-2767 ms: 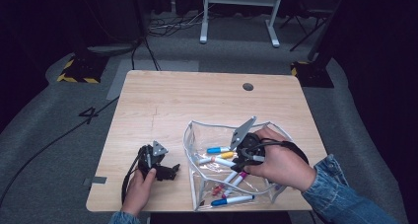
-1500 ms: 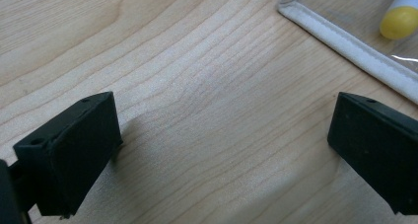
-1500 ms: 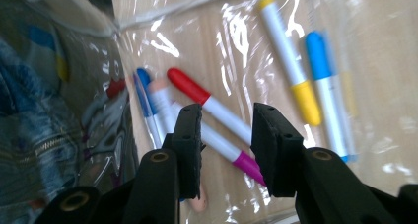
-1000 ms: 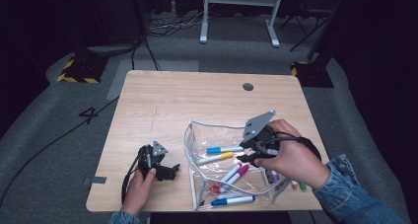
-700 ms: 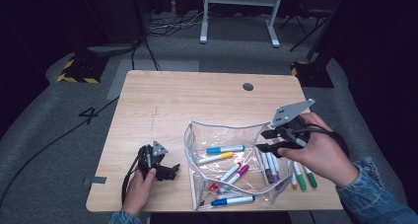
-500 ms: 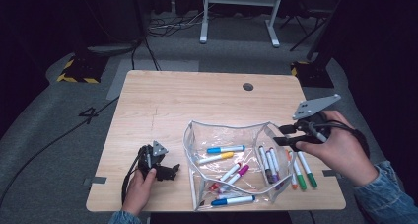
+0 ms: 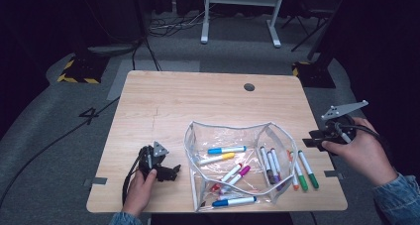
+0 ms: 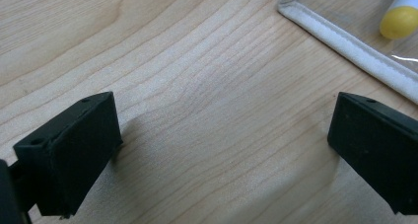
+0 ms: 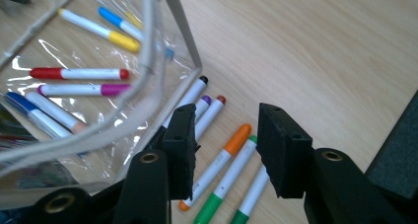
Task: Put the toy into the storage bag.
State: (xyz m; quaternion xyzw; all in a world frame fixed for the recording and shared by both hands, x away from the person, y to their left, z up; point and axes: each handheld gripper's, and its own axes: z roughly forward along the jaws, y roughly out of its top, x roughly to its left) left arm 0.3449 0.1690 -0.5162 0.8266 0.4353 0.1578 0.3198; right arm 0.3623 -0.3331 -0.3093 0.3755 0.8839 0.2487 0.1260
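Right gripper [image 7: 317,138]: withdrawn from clear plastic pouch [image 7: 233,136] to the light wooden bench [image 7: 198,101] edge at 3 o'clock; jaws open, empty. Left gripper [image 7: 166,171]: unmoved, jaws wide, empty. Bare bench toward 12 o'clock.

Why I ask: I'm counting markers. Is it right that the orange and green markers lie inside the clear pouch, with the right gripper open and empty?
Not quite: the orange marker and green markers lie on the table beside the clear pouch, as the right gripper view shows. The right gripper is open and empty.

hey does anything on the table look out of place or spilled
Yes: several markers lie loose on the table by the clear pouch's right side, while others are inside it. The pouch sits open and crumpled. No damage is visible.
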